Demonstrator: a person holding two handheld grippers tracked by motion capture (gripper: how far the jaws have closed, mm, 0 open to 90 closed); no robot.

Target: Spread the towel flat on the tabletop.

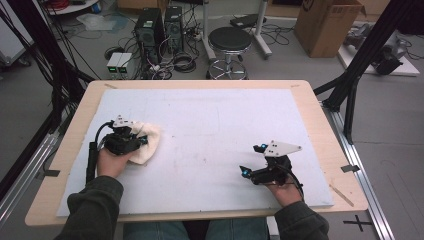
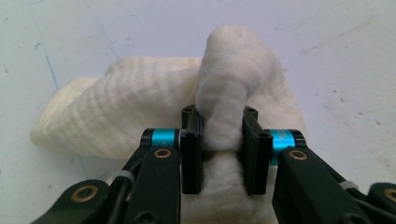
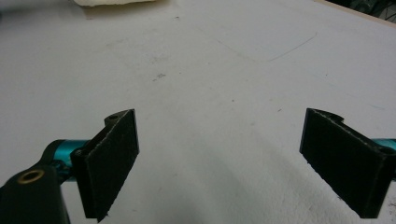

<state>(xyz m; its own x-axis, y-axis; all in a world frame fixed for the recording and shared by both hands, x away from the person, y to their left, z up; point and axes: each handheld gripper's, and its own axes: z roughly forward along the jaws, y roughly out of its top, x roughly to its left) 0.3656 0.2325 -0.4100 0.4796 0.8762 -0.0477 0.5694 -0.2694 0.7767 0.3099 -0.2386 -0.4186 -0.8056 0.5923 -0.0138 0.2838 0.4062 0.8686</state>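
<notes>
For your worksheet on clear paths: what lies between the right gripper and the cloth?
Only bare white mat between right gripper and cloth, per the high view.

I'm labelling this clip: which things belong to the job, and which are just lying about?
In the job:
- crumpled cream cloth
- left tool, pinching it
- white table mat

Lying about:
- round black stool
- brown cardboard box
- black computer towers

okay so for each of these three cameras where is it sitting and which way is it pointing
High view: above the person's side, looking forward and down on the table; forearms, both hands show.
Left gripper view: rides the left hand-held gripper, looking along jaws pinching the cloth.
Right gripper view: rides the right hand-held gripper, jaws wide apart over the white mat.
All share the cloth and mat.
</notes>
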